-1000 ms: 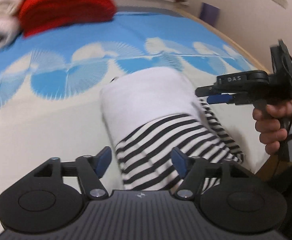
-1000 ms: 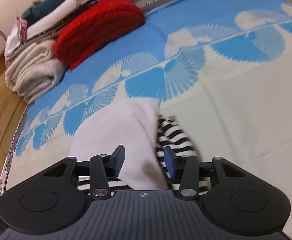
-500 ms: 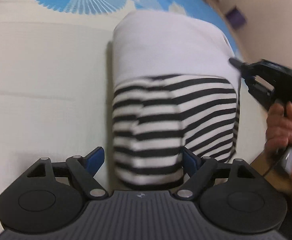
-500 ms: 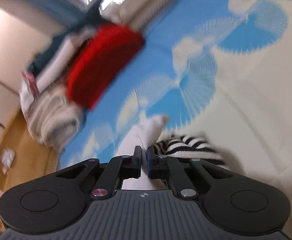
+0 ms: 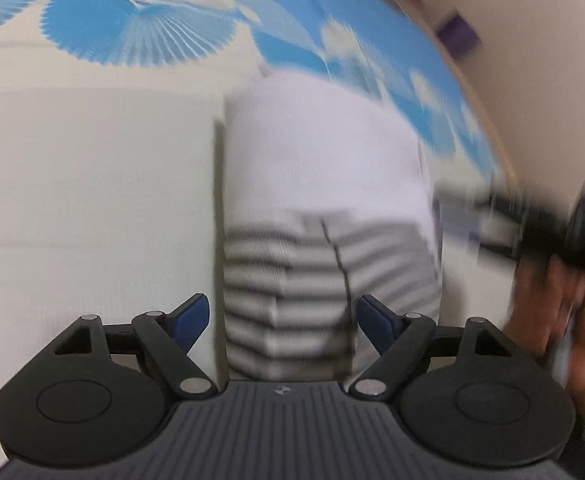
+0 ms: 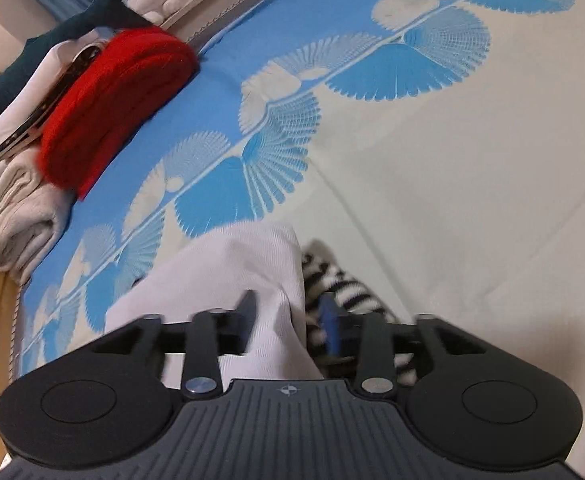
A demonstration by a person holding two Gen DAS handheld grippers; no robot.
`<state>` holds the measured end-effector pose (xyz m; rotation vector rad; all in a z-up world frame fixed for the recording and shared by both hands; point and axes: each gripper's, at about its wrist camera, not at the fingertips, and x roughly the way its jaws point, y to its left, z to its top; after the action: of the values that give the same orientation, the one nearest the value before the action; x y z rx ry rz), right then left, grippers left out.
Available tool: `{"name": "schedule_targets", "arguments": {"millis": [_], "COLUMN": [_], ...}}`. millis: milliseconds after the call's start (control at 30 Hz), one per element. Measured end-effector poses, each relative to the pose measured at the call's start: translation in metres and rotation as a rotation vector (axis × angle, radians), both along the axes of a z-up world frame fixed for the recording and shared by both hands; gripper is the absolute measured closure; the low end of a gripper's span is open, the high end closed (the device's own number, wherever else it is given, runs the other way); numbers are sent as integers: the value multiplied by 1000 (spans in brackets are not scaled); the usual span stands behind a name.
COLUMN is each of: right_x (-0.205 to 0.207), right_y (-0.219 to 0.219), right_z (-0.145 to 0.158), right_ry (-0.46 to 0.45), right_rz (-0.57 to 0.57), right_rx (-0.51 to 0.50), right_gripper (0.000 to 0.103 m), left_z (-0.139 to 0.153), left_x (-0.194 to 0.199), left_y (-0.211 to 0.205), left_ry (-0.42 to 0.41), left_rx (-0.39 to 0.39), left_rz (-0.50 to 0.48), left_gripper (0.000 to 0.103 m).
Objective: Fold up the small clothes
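Folded garment on the bed, both tongs spread apart around it.

The folded garment (image 5: 324, 208), plain white in its upper part and black-and-white striped below, lies on the cream and blue fan-patterned bed sheet (image 5: 92, 184). The left tongs (image 5: 282, 320) stand wide apart, their blue pads on either side of the striped end at 6 o'clock, gripping nothing. The right tongs (image 6: 288, 320) are parted too, with a ridge of the white cloth (image 6: 228, 280) rising between the fingers; contact cannot be told. In the left view the right tongs are a dark blur at 3 o'clock. A red folded knit (image 6: 112, 100) tops a clothes pile (image 6: 12, 208) at 10 o'clock.
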<state>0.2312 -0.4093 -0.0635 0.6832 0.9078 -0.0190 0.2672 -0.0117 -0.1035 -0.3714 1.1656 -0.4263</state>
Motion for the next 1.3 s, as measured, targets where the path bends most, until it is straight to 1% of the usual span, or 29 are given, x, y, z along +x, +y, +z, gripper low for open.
{"name": "schedule_targets", "arguments": {"millis": [33, 67, 133, 200, 300, 333, 367, 400, 433, 467, 500, 533, 567, 633, 667, 767, 833, 900, 933, 967, 1033, 1100, 1133, 1167, 1233, 1300], "right_x": [1, 2, 2, 1, 1, 1, 1, 2, 1, 2, 3, 4, 6, 10, 12, 22, 31, 44, 50, 57, 73, 85, 89, 92, 94, 96], "right_y": [0, 2, 9, 15, 18, 19, 19, 21, 24, 27, 31, 35, 39, 40, 39, 45, 59, 76, 83, 92, 109, 122, 128, 132, 139, 140], "right_z": [-5, -9, -20, -26, -34, -35, -36, -37, -37, -38, -38, -37, -37, -36, -33, -22, -14, -6, -3, -1, 0, -3, -6, -8, -9, -13], "right_ry": [29, 60, 123, 166, 189, 191, 191, 188, 184, 180, 174, 171, 168, 154, 133, 48, -13, -74, -99, -121, -139, -128, -115, -106, -92, -60], "right_rz": [31, 62, 146, 206, 219, 216, 212, 213, 217, 221, 231, 239, 240, 209, 186, 153, 151, 157, 161, 167, 189, 211, 219, 227, 229, 219], "right_rx": [-3, -12, -48, -110, -133, -128, -123, -112, -101, -98, -107, -123, -134, -109, -83, -29, -8, 6, 16, 20, 0, -36, -54, -65, -120, -133], "right_gripper": [53, 52, 51, 51, 51, 54, 65, 72, 83, 91, 93, 97, 99, 101, 101, 102, 102, 102, 102, 102, 102, 102, 102, 102, 102, 102], "left_z": [-1, -6, -13, -26, -45, -51, -58, -63, -64, -62, -61, -57, -52, -32, -19, 19, 31, 33, 31, 28, 26, 29, 33, 38, 44, 42], "left_x": [8, 18, 36, 52, 70, 73, 76, 79, 83, 85, 86, 87, 89, 94, 98, 109, 120, 131, 136, 141, 143, 139, 135, 130, 120, 111], "left_y": [5, 8, 15, 16, 9, 7, 5, 3, 1, -2, -4, -5, -5, -1, 4, 23, 43, 65, 76, 85, 95, 99, 101, 102, 103, 103], "left_ry": [9, 27, 69, 103, 138, 149, 158, 157, 142, 113, 87, 63, 42, -6, -41, -188, -233, -242, -236, -236, -241, -253, -264, -275, -269, -229], "left_rx": [-16, -37, -87, -137, -186, -203, -223, -242, -251, -239, -223, -215, -203, -191, -188, -105, -58, -23, -9, 25, 100, 166, 183, 184, 159, 129], "left_rz": [25, 54, 100, 134, 160, 164, 168, 169, 167, 162, 151, 142, 130, 100, 103, 99, 123, 162, 188, 215, 225, 204, 197, 193, 185, 146], "left_gripper": [18, 18, 18, 17, 16, 15, 15, 16, 19, 24, 29, 45, 58, 62, 62, 62, 59, 54, 46, 42, 39, 37, 37, 37, 37, 37]}}
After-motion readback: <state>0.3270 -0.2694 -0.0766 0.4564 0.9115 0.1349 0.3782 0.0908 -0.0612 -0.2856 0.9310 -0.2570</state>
